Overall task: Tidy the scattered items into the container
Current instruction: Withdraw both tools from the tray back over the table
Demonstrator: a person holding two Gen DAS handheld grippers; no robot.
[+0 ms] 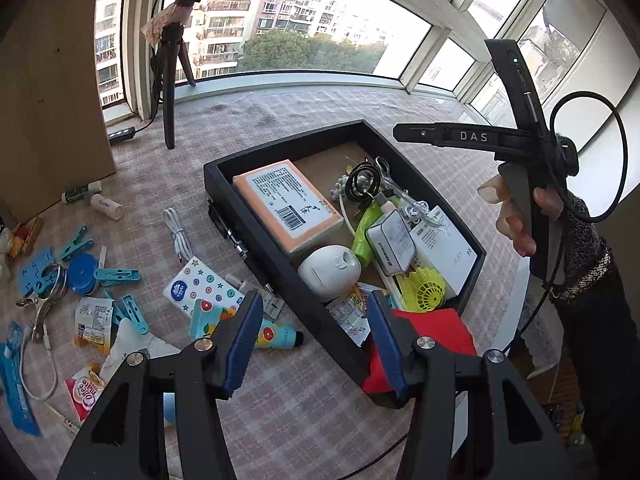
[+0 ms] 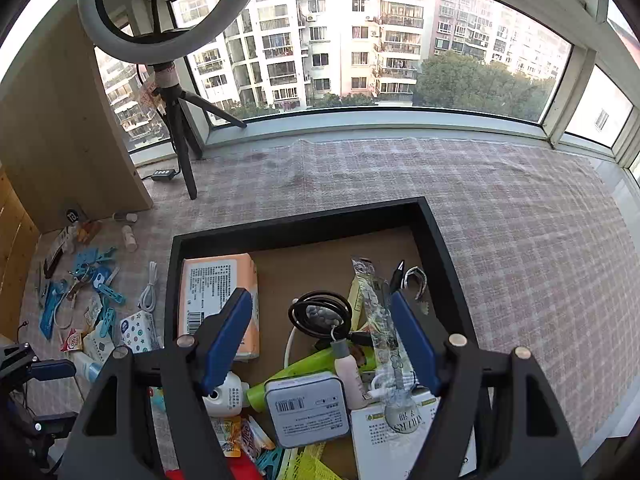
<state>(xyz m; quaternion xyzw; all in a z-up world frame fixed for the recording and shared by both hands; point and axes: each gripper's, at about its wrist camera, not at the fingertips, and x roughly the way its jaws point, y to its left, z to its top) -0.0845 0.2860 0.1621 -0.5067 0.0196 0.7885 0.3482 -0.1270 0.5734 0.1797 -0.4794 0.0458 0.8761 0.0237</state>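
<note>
Sitting on the checked cloth (image 2: 520,240), slightly angled: a black tray (image 1: 260,240) with low walls and a brown cardboard floor, already crowded along its near half. Holding an orange tissue pack (image 1: 286,208) with a printed white label and barcode, lying flat against the left wall. Touching the pack's near corner, a white egg-shaped gadget (image 1: 329,272). Resting to the right, a green tube (image 1: 366,228) under a white charger box (image 1: 391,242), a coiled black cable (image 1: 362,182) toward the middle, a clear packet (image 2: 378,320) lying across the pile, a flat white carton (image 1: 444,248), and a yellow shuttlecock (image 1: 424,288) at the near wall. Draping over the near corner, a red cloth (image 1: 432,332).

Lying scattered on the cloth left of the tray: a white cable (image 1: 178,236), blue pegs (image 1: 116,276), a starred tissue packet (image 1: 202,288), a fruit-print tube (image 1: 244,324), snack sachets (image 1: 94,322), and two small bottles (image 1: 102,202) beside a wooden board (image 1: 52,80).

Hovering over the tray's near left wall, the left gripper (image 1: 314,338), blue pads spread wide, clasping nothing. Hanging above the tray's contents, the right gripper (image 2: 322,344), likewise spread apart with nothing between the pads; in the left view, raised at the tray's right side in the hand (image 1: 516,216).

Standing at the window, a ring light (image 2: 172,12) on a tripod.
</note>
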